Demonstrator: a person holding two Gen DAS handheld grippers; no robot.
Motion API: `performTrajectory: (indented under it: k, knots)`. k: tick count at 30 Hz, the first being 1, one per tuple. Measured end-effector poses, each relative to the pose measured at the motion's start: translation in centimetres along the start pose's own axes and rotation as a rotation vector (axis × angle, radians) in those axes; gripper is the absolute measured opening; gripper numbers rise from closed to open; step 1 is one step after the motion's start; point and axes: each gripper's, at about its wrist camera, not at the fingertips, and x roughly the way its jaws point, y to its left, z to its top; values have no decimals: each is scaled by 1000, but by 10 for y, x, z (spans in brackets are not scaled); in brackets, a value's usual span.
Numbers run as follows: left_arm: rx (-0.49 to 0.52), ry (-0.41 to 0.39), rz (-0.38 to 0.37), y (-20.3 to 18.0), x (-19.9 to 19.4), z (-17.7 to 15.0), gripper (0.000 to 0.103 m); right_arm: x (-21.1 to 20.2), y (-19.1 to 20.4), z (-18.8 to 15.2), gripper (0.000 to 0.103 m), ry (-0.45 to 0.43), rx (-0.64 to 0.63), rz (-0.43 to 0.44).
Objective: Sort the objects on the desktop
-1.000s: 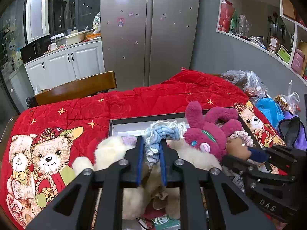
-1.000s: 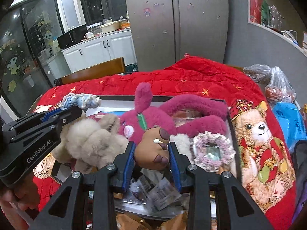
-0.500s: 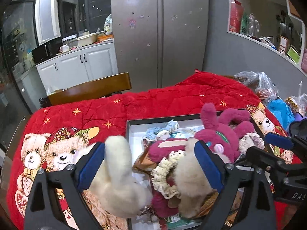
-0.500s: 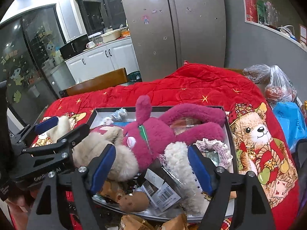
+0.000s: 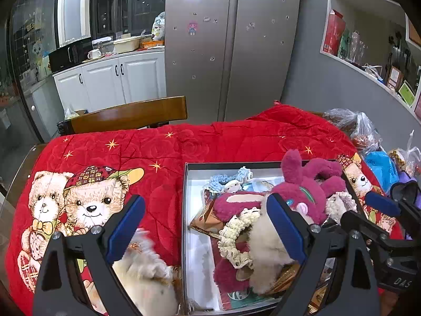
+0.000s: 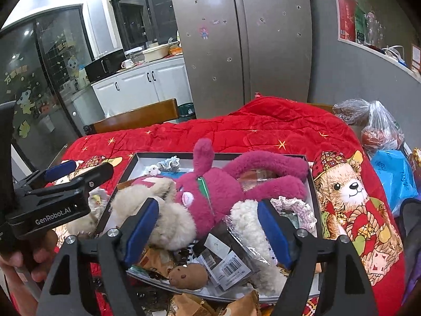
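Note:
A grey box [image 5: 187,184] on the red bear blanket [image 5: 158,152] holds a magenta plush rabbit [image 5: 302,192], a cream plush [image 5: 265,250], a cream scrunchie [image 5: 236,226] and a blue scrunchie [image 5: 226,180] at its far end. My left gripper [image 5: 206,226] hangs open over the box's left wall, nothing between its pads. My right gripper [image 6: 208,226] is open above the rabbit [image 6: 218,184] and a white fluffy piece [image 6: 250,226]. A small brown toy [image 6: 188,276] lies loose at the box's near edge. A blurred cream plush [image 5: 144,276] lies left of the box.
A wooden chair back [image 5: 129,114] stands behind the table, with a steel fridge [image 5: 231,47] beyond. Plastic bags [image 6: 379,129] and a blue bag [image 6: 394,173] crowd the right edge. Packets with barcodes [image 6: 231,266] and a pink scrunchie [image 6: 297,208] lie in the box.
Both grippers have opened. The left let the blue scrunchie drop into the box's far end and drew back. The right let go of the brown toy, which now lies in the box.

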Motion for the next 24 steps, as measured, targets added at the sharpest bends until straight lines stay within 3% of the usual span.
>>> performTrajectory:
  k: [5,9,14,18,20,24]
  knots:
    - [5,-1,-19,-5,-7,0,95,-5,2,1,80,-10,-8,0]
    - [1,-29,-45,-6,-34,3,95,-18,7,5,80,-30,-13,2]
    - [-9,-140,-69,-8,-111,-10,95,-65,25,4,80,-102,-48,-23]
    - [2,-171,-59,-9,-166,-32,98,-119,43,-10,83,-187,-69,-30]
    - [-14,-192,-41,-6,-196,-50,103,-149,52,-20,85,-230,-78,-54]
    - [-15,-227,-18,-3,-248,-100,103,-200,70,-55,95,-290,-102,-109]
